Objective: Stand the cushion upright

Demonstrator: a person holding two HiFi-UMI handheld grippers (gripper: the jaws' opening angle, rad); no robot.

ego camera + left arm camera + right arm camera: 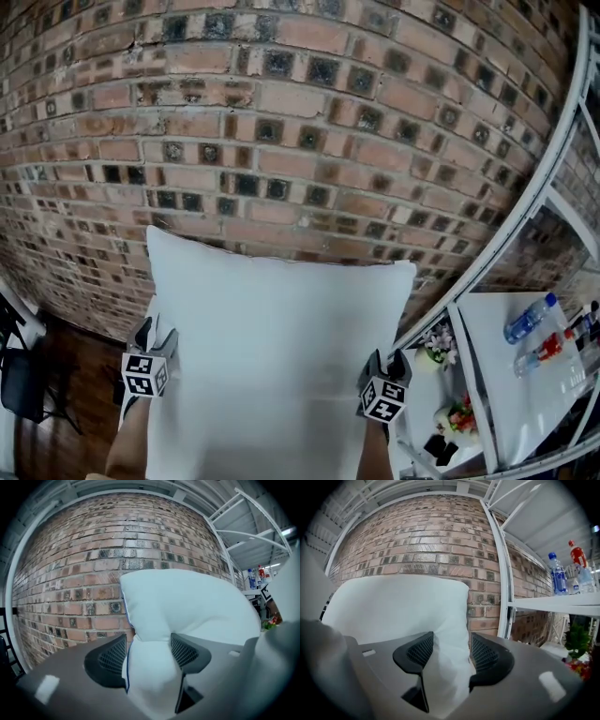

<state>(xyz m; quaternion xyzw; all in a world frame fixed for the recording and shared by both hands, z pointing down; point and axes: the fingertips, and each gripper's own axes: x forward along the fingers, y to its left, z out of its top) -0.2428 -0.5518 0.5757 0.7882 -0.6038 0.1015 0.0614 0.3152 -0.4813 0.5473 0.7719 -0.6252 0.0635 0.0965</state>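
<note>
Against brick wall [281, 122]: cushion [281, 356], white, upright, leaning back for support. My left gripper [157, 337] and right gripper [392, 361] flank its side edges, jaws spread wide, fabric between, unclamped. I judge: letting it stand alone.

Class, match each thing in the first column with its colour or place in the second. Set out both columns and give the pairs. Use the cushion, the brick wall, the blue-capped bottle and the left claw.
Things:
1 cushion
2 wall
3 blue-capped bottle
4 left claw

Descriptions:
A on the shelf at the right
B red-brown brick
C at the cushion's left edge in the head view
D plain white and soft

Pairs: 1-D, 2-B, 3-A, 4-C.
</note>
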